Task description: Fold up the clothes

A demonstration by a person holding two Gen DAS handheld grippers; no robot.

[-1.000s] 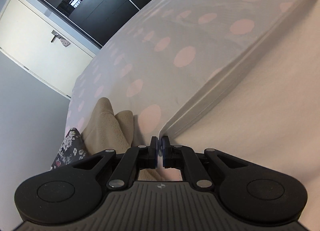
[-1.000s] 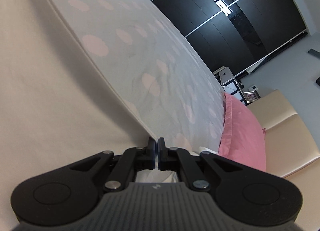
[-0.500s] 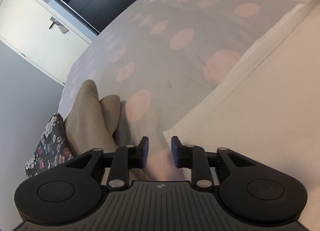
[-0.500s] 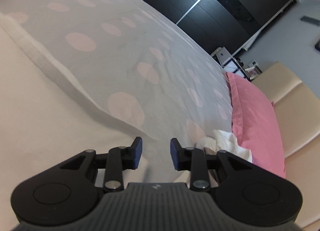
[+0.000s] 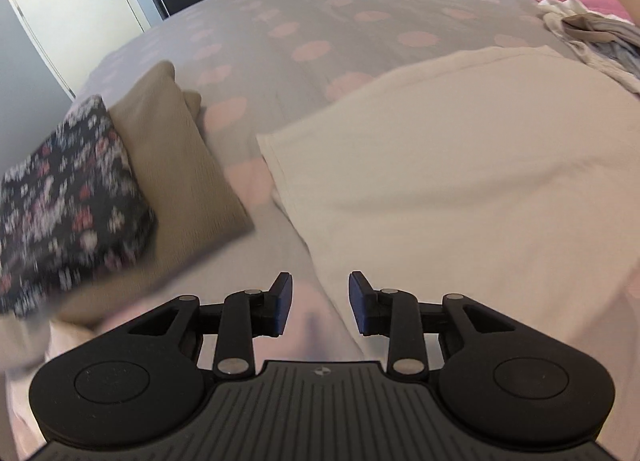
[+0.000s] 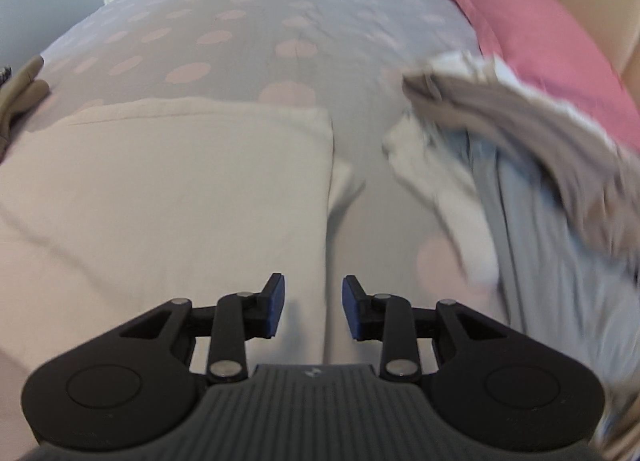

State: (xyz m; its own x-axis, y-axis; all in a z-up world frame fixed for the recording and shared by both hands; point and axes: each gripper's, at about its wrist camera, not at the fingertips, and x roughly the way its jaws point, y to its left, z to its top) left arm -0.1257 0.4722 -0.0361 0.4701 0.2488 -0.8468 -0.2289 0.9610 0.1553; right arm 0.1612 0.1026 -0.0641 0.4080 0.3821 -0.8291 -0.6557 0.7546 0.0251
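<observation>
A cream garment point(image 5: 460, 165) lies folded flat on the grey, pink-dotted bed cover point(image 5: 304, 17). My left gripper point(image 5: 319, 301) hovers open over the garment's near left edge with nothing between its pads. In the right wrist view the same cream garment point(image 6: 160, 189) fills the left half. My right gripper point(image 6: 313, 303) hangs above its right edge; its jaws are opening and hold nothing.
A folded tan garment point(image 5: 176, 157) and a dark floral one point(image 5: 68, 197) lie stacked at the left. A loose heap of grey and white clothes point(image 6: 520, 165) sits at the right beside a pink pillow point(image 6: 540, 21). Dark wardrobe doors and a white door stand beyond the bed.
Both grippers let go of the cream garment's lifted edge, opened and drew back. The garment, held up a second ago, now lies flat on the bed.
</observation>
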